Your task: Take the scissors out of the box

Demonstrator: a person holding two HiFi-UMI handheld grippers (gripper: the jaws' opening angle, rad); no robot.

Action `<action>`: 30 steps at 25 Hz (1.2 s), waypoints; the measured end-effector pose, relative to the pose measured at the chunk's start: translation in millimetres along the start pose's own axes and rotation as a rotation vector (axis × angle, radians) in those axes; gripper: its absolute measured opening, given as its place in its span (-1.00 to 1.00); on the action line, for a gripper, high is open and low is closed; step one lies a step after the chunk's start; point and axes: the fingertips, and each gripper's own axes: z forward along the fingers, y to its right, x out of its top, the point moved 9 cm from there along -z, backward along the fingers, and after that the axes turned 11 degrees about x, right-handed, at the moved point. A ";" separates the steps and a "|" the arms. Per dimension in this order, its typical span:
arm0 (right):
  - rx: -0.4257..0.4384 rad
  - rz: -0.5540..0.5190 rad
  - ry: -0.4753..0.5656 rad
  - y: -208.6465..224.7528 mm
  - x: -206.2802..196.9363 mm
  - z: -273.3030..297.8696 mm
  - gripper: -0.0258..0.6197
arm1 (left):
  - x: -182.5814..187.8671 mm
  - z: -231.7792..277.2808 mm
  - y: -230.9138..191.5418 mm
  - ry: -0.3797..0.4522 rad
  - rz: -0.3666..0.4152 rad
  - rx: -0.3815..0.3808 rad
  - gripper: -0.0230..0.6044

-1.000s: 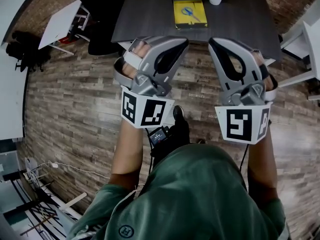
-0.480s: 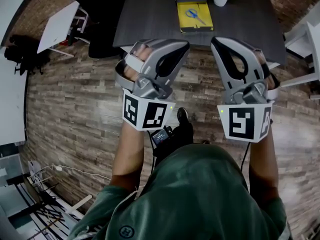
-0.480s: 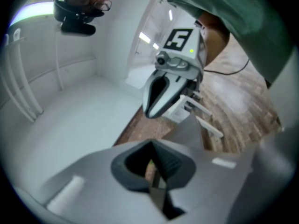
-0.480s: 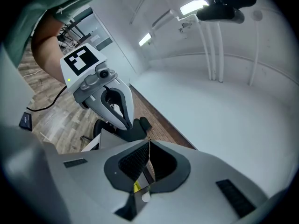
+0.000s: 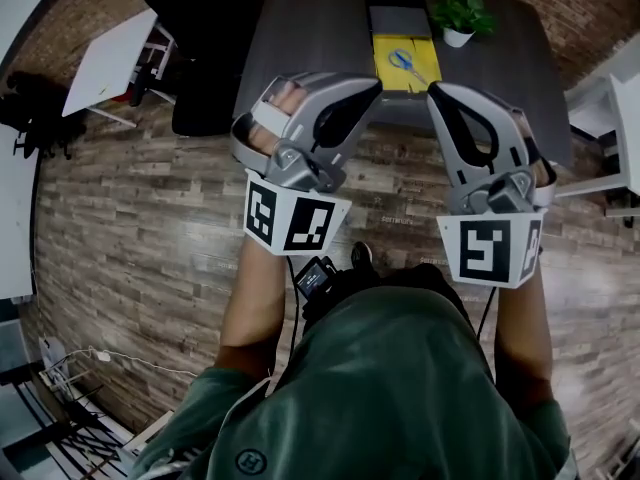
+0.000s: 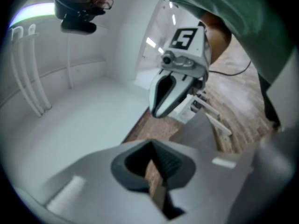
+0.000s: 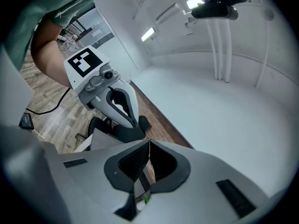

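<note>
**Grippers**

- Left gripper (image 6: 153, 148): the 2 jaws are closed against each other at the tips. Nothing sits between the pads; only a sliver of floor shows through the slit below the tips.
- Right gripper (image 7: 148, 148): the 2 jaws are fully closed and empty.
- Each gripper carries a white cube with black square markers (image 5: 295, 220) at its rear.
- The left hand (image 5: 275, 103) grips one handle and the right hand (image 5: 525, 138) grips the other.

**Position against the table**

The reference item is the dark grey rectangular table (image 5: 310, 28).

- Both grippers are held on the near side of the table, side by side and apart.
- Their tips point toward the table's near edge.

**Items on the table**

- The flat yellow rectangular box (image 5: 420, 80) lies open close to the near edge, about mid-width. In the head view it appears between the 2 gripper tips.
- The blue-handled scissors (image 5: 403, 58) lie inside this box, untouched by either gripper.
- A flat dark grey rectangular item (image 5: 398, 13) lies against the box's far side.
- A small green plant in a white pot (image 5: 458, 20) stands just right of that item.

**Items around the table**

- A wood-plank floor (image 5: 150, 218) surrounds the table.
- A black chair (image 5: 200, 93) stands at the table's left side.
- A white tabletop (image 5: 110, 63) is further left, well apart from the table.
- The person's green hooded top (image 5: 390, 388) fills the view on the near side of the table.
</note>
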 end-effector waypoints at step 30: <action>0.120 0.105 -0.021 60.7 -99.5 127.1 -0.90 | -92.3 111.5 13.7 -0.081 -0.046 -0.065 -0.93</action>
